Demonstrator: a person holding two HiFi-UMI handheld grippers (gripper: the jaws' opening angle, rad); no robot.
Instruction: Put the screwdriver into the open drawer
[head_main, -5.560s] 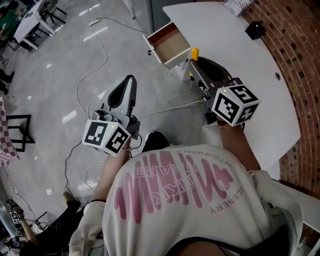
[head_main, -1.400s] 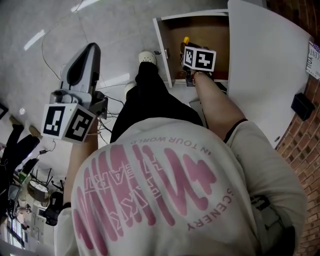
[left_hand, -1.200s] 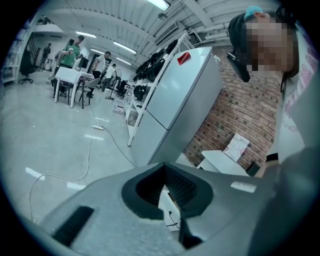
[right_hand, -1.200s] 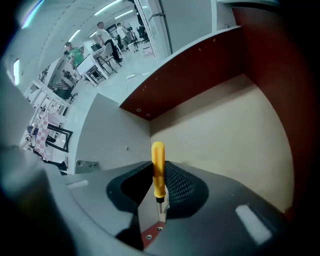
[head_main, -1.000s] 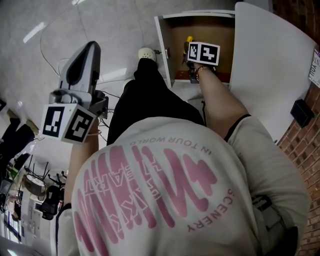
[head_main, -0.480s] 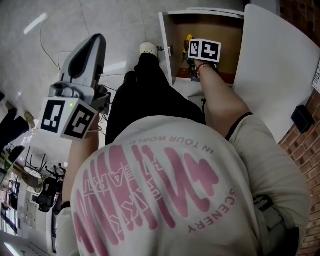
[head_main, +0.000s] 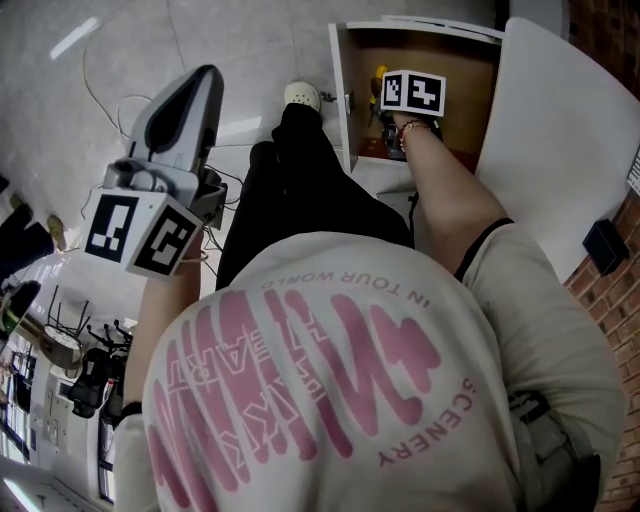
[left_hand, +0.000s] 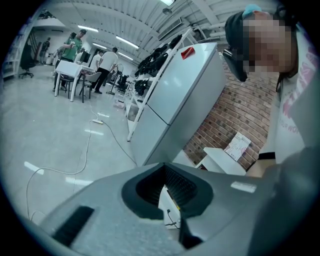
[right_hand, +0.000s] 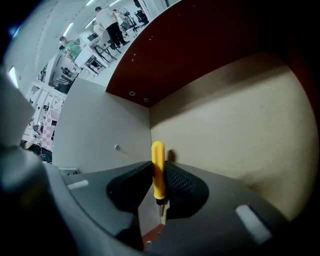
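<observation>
In the head view the open drawer (head_main: 352, 100), white outside with a brown floor, sits at the top beside the white table. My right gripper (head_main: 384, 104) reaches down into it, its marker cube (head_main: 413, 92) on top. It is shut on the screwdriver (right_hand: 158, 170), whose yellow handle stands between the jaws with the tip of the handle toward the drawer floor (right_hand: 235, 125). The yellow handle (head_main: 379, 76) also shows by the cube. My left gripper (head_main: 203, 78) hangs over the floor at the left, shut and holding nothing (left_hand: 164, 165).
A white tabletop (head_main: 560, 130) lies right of the drawer, with a small black box (head_main: 605, 244) near its edge and a brick wall (head_main: 612, 295) behind. The person's black trouser leg (head_main: 300, 190) and white shoe (head_main: 301, 96) stand just left of the drawer. Cables run across the floor.
My right gripper has sunk a little deeper into the drawer with the screwdriver still in its jaws. The left gripper has stayed about where it was.
</observation>
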